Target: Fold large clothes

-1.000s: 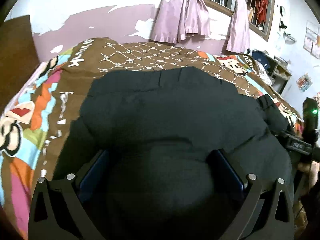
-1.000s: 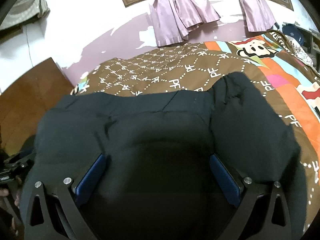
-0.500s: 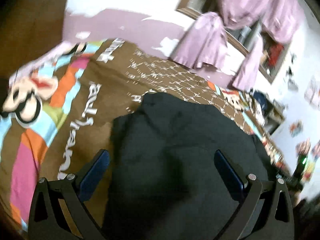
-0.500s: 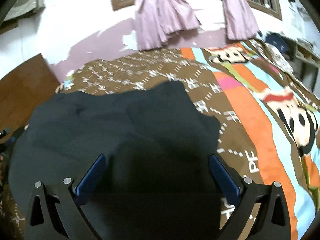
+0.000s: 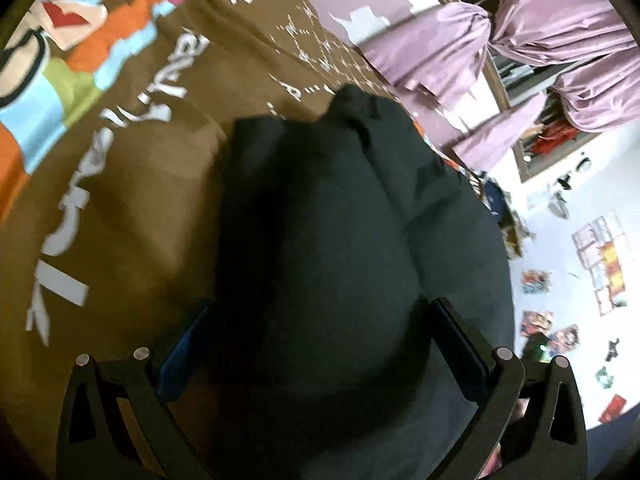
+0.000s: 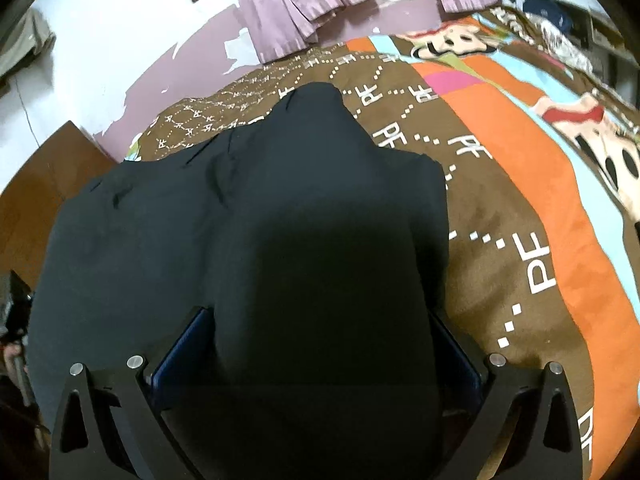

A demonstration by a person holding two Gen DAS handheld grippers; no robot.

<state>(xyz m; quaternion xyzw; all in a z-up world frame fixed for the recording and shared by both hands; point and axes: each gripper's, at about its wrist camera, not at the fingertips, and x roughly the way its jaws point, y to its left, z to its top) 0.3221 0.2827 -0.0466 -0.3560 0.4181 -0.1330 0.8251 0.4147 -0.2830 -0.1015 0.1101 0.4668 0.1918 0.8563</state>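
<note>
A large black garment [image 5: 332, 240] lies folded on the bed, its far edge bunched toward the wall. My left gripper [image 5: 320, 344] is wide open, its blue-padded fingers [image 5: 182, 356] straddling the near left part of the cloth. In the right wrist view the same garment [image 6: 260, 216] spreads left. My right gripper [image 6: 316, 352] is also wide open, with its fingers [image 6: 180, 356] on either side of the garment's near right part. Neither gripper clamps the cloth.
The bed has a brown cartoon-print blanket [image 6: 520, 200] with orange, blue and pink patches, also seen in the left wrist view [image 5: 100, 160]. Purple curtains [image 5: 540, 40] hang at a window. A wooden headboard [image 6: 36, 184] stands at left. Posters [image 5: 604, 256] cover the right wall.
Both grippers swung outward, the left one rolling so its view tilts. The garment looks narrower than a second ago, with more blanket showing on each side.
</note>
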